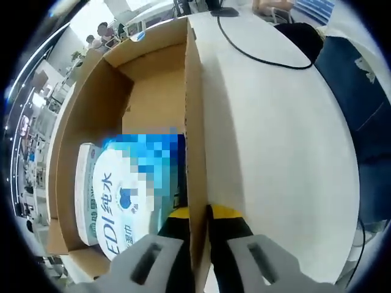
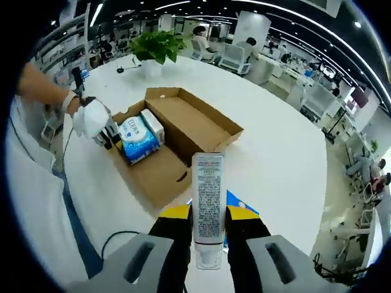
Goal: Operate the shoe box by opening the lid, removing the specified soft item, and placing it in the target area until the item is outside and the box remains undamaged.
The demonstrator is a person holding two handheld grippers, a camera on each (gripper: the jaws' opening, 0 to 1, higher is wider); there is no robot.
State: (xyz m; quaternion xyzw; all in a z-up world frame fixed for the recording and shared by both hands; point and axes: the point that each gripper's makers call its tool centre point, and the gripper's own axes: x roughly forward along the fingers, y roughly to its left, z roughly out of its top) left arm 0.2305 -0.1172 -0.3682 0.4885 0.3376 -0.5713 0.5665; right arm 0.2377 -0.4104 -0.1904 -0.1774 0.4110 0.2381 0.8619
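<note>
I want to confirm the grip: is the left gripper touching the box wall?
Touching. In the left gripper view, the left gripper has its jaws closed on either side of the cardboard box wall.

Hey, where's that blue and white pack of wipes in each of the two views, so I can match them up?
Left gripper view: the wipes pack lies lower left, inside the cardboard box, beside the wall that the left claw clamps.
Right gripper view: the wipes pack sits upper left of centre, at the box's left end, next to the gloved hand.
Shared landmark: the box's brown side wall.
</note>
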